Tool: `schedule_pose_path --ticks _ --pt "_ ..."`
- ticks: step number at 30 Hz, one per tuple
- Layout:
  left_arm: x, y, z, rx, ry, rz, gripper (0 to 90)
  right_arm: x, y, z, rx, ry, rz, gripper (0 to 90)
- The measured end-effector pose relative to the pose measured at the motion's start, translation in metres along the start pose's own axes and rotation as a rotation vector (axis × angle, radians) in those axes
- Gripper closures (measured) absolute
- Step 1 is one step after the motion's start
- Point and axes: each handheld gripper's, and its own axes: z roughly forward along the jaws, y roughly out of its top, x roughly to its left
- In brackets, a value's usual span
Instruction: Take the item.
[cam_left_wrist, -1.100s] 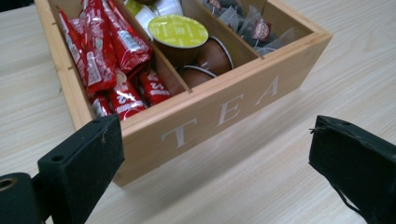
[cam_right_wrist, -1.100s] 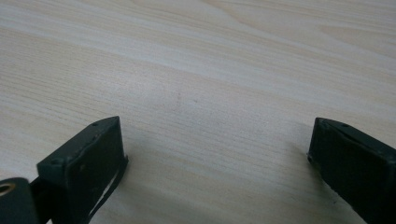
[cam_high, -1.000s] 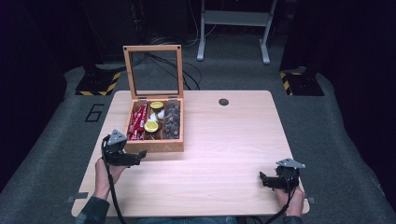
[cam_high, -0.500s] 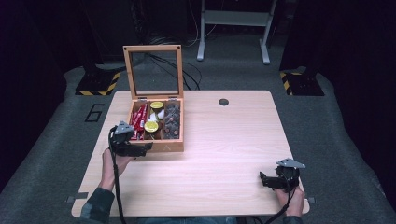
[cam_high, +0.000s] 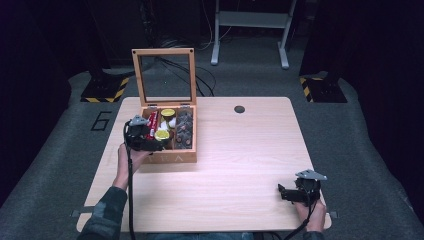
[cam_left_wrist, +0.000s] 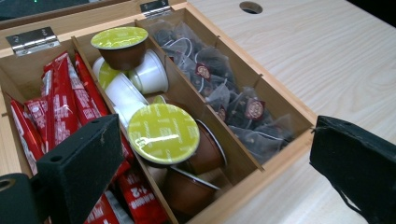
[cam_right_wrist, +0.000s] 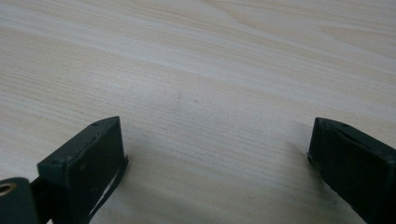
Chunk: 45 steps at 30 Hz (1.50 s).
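The left gripper is being held over the near left part of the wooden box, jaws spread wide and grasping nothing. A green-lidded capsule is being framed between them; it is lying in the middle compartment, foil lid tilted upward toward the camera. Red sachets are lying lengthwise in the neighbouring compartment. The right gripper is being rested, released, near the table's front right corner. Grey carpet is surrounding the table.
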Motion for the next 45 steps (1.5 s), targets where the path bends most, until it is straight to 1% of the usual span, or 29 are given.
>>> schedule_pose_path --ticks 2,4,6,7,8,9,10,12,14,15,16,18,19,21,22,24,25,27,28,29,30,32,34,35,39,40,42,44,45 --pt "0.001 0.001 0.002 -0.001 0.007 0.007 2.8 0.0 0.0 0.0 0.002 0.0 0.004 3.1" --pt "0.004 0.003 0.008 0.012 0.007 -0.006 3.2 0.0 0.0 0.0 0.001 0.001 0.002 3.1" --pt "0.007 0.004 0.014 0.026 0.008 -0.009 3.8 0.0 0.0 0.0 0.001 0.001 0.003 3.2" --pt "0.009 0.005 0.016 0.027 0.011 -0.005 4.2 0.0 0.0 0.0 -0.001 0.001 -0.001 3.3" --pt "0.01 0.005 0.019 0.033 0.009 -0.011 4.6 0.0 0.0 0.0 0.0 0.003 -0.004 3.3" --pt "0.01 0.006 0.021 0.029 0.013 -0.016 5.0 0.0 0.0 0.0 0.0 0.003 -0.004 3.3" --pt "0.012 0.006 0.023 0.037 0.015 -0.013 5.6 0.0 0.0 0.0 -0.001 0.003 -0.004 3.4" --pt "0.014 0.007 0.027 0.04 0.023 -0.009 8.6 0.0 0.0 0.0 -0.001 0.003 -0.004 3.6" --pt "0.016 0.007 0.032 0.06 0.033 -0.005 9.5 0.0 0.0 0.0 -0.001 0.003 -0.005 3.6" --pt "0.017 0.006 0.034 0.071 0.034 0.003 11.3 0.0 0.0 0.0 -0.002 0.003 -0.005 3.6" --pt "0.017 0.006 0.035 0.078 0.035 -0.001 13.7 0.0 0.0 0.0 -0.002 0.003 -0.005 3.6" --pt "0.018 0.004 0.04 0.093 0.043 -0.005 15.1 0.0 0.0 0.0 -0.002 0.003 -0.005 3.6" --pt "0.018 0.004 0.04 0.093 0.043 -0.005 15.3 0.0 0.0 0.0 -0.002 0.003 -0.005 3.6" --pt "0.019 0.005 0.041 0.128 0.054 0.03 16.1 0.0 0.0 0.0 -0.002 0.003 -0.005 3.6" --pt "0.017 0.004 0.043 0.119 0.064 0.028 17.5 0.0 0.0 0.0 -0.003 0.004 -0.005 3.6" --pt "0.017 0.005 0.045 0.146 0.076 0.046 19.0 0.0 0.0 0.0 -0.002 0.003 -0.005 3.6" --pt "0.016 0.005 0.046 0.14 0.088 0.047 20.6 0.0 0.0 0.0 -0.002 0.003 -0.005 3.7" --pt "0.016 0.005 0.047 0.16 0.098 0.063 21.1 0.0 0.0 0.0 -0.002 0.003 -0.004 3.6" --pt "0.016 0.005 0.048 0.168 0.106 0.064 21.7 0.0 0.0 0.0 -0.002 0.003 -0.005 3.6" --pt "0.016 0.004 0.049 0.171 0.111 0.063 22.1 0.0 0.0 0.0 -0.002 0.004 -0.005 3.6" --pt "0.017 0.004 0.05 0.171 0.123 0.054 23.5 0.0 0.0 0.0 -0.002 0.004 -0.005 3.6" --pt "0.017 0.003 0.051 0.172 0.124 0.049 24.7 0.0 0.0 0.0 -0.002 0.004 -0.005 3.6" --pt "0.019 0.002 0.052 0.172 0.118 0.038 28.0 0.0 0.0 0.0 -0.002 0.004 -0.005 3.6" --pt "0.02 0.001 0.052 0.179 0.12 0.036 28.0 0.0 0.0 0.0 -0.002 0.004 -0.005 3.6" --pt "0.019 0.001 0.051 0.169 0.126 0.038 30.9 0.0 0.0 0.0 -0.003 0.004 -0.004 3.6" --pt "0.019 0.002 0.05 0.185 0.128 0.052 31.3 0.0 0.0 0.0 -0.002 0.004 -0.005 3.6" --pt "0.018 0.001 0.051 0.177 0.135 0.054 31.2 0.0 0.0 0.0 -0.002 0.004 -0.005 3.6" --pt "0.017 0.001 0.052 0.181 0.135 0.061 31.0 0.0 0.0 0.0 -0.002 0.004 -0.005 3.6" --pt "0.016 0.001 0.053 0.18 0.145 0.065 30.3 0.0 0.0 0.0 -0.002 0.004 -0.005 3.6"
